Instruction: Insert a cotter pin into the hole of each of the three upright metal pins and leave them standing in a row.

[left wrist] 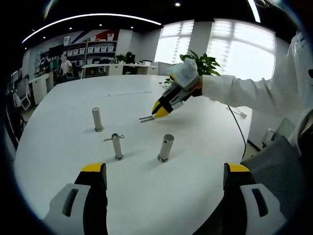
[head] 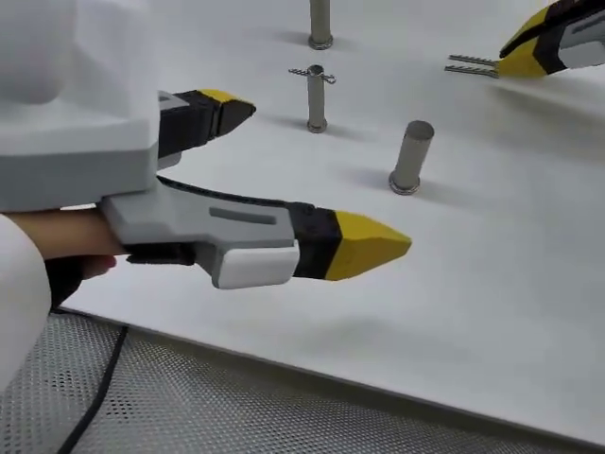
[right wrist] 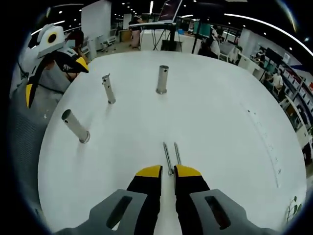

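**A:** Entry one, the surface?

**B:** White surface, matt, with a rounded edge in both gripper views. There is grey mesh below its near edge, and a black cable lies across the mesh.

**A:** Standing stock?

**B:** Three upright metal pins, set apart from one another: far pin, middle pin and near pin. The middle pin has a fitted cotter pin through the hole near its top.

**A:** Grippers?

**B:** The left gripper has its fingers spread wide and holds nothing. It hangs over the near side of the surface. The right gripper has its fingers clenched on a loose cotter pin. The pin's two legs stick out forward, low over the surface and beyond the near pin. Whether they touch the surface, I cannot tell.

**A:** Room?

**B:** An open office with a curved ceiling light, bright windows and a potted plant. Desks and shelving stand at the back. A white sleeve shows behind the right gripper.
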